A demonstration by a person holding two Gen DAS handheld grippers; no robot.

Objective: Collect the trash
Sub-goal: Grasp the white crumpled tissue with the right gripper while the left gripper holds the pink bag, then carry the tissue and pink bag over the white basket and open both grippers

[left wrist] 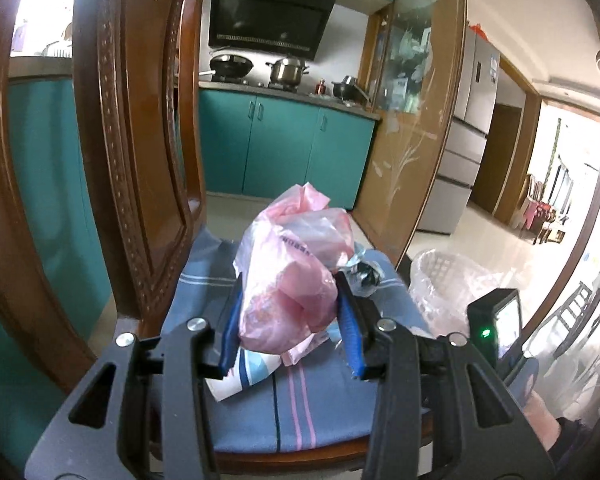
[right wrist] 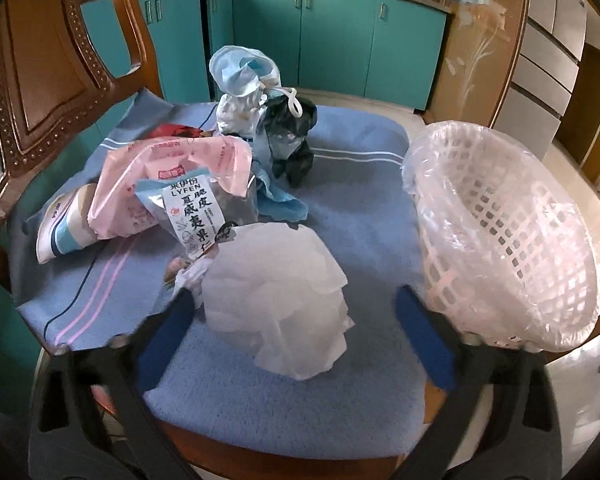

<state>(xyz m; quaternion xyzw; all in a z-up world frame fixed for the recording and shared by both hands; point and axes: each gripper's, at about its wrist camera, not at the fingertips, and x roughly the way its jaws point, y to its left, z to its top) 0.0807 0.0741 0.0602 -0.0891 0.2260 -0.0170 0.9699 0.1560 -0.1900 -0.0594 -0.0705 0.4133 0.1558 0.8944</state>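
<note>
On the blue-clothed chair seat [right wrist: 360,232], the left gripper [left wrist: 290,320] clamps a crumpled pink plastic bag [left wrist: 292,280]; the right gripper [right wrist: 296,312] gapes around a white tissue wad [right wrist: 276,300], needing closure before the lined white basket [right wrist: 500,240].

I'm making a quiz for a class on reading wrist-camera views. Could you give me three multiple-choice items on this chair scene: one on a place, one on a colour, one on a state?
1. Where is the white lattice basket?
A. at the right edge of the chair cushion
B. on the kitchen counter
C. under the chair

2. What colour is the crumpled bag between the left tongs?
A. green
B. pink
C. yellow

3. How do the right tongs stand?
A. shut on the basket
B. shut on a black bag
C. open, either side of the white tissue wad

Answers:
1 A: the right wrist view shows it beside the cushion's right edge.
2 B: the left wrist view shows pink plastic pressed between the blue pads.
3 C: a clear gap remains between each pad and the wad.
</note>
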